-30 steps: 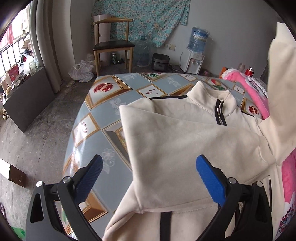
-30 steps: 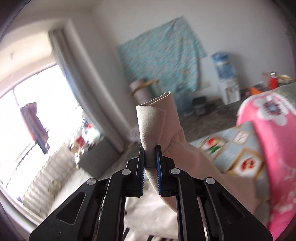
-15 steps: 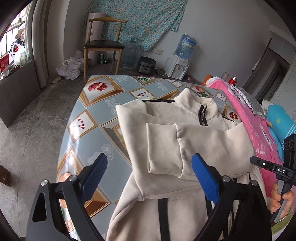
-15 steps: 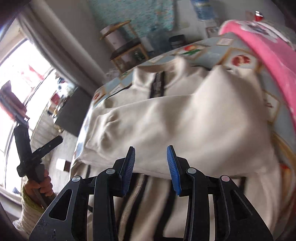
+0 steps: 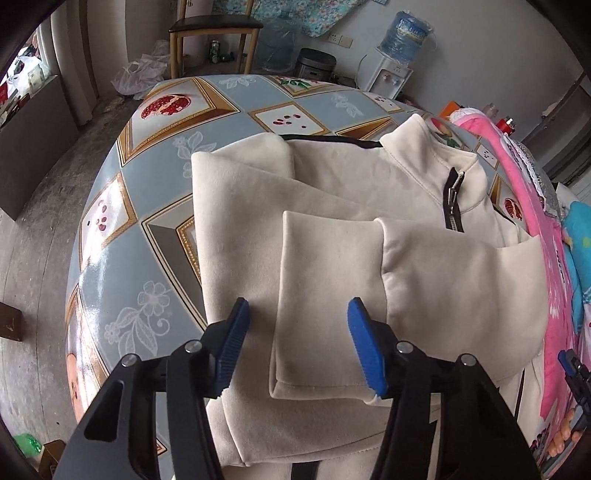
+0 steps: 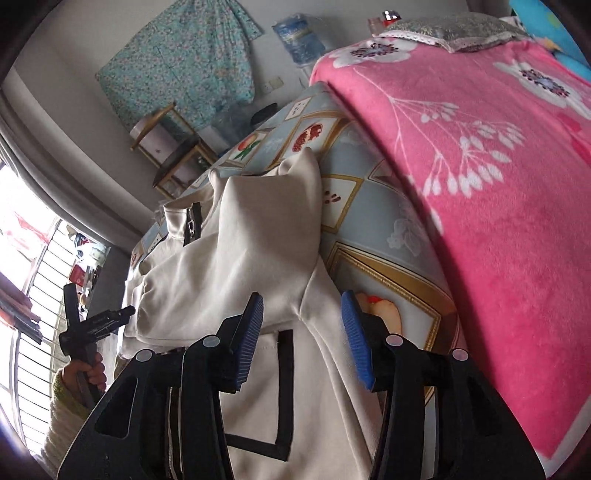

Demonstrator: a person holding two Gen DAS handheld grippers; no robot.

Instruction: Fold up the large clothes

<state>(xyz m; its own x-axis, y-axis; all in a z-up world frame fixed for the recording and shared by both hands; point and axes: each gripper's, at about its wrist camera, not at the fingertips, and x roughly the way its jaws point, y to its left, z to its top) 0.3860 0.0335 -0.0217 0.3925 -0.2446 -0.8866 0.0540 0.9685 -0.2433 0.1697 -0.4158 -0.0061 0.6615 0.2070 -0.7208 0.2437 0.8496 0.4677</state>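
On the table: the cream jacket (image 5: 369, 206) lies flat on the patterned tablecloth (image 5: 162, 206), front up, collar and zip at the far end, hem toward you.
Sleeves: both are folded across the chest; the cuff (image 5: 325, 295) of the upper one lies just ahead of your left claw.
Left claw (image 5: 295, 343): your jaws are about half apart and closing, hovering over the folded sleeve. The cuff shows between the blue pads (image 5: 232, 343), but they do not seem to press it; the right pad sits very near the cuff's lower corner, and whether it touches is hard to judge.
Right claw (image 6: 303, 336): your jaws are about half apart and opening, with nothing held. They hang over the jacket's right side, near its black-trimmed pocket (image 6: 280, 387) and the folded shoulder edge.
Your left hand (image 6: 86, 373): seen from the right wrist view, it grips the handle of its tool at the far left, in a pale knit sleeve.
Beside the jacket: a pink flowered blanket (image 6: 480, 166) lies along the jacket's right side, near but apart, with tablecloth showing between.
Background: a wooden chair (image 5: 210, 33) and a water dispenser (image 5: 399, 48) stand beyond the table.
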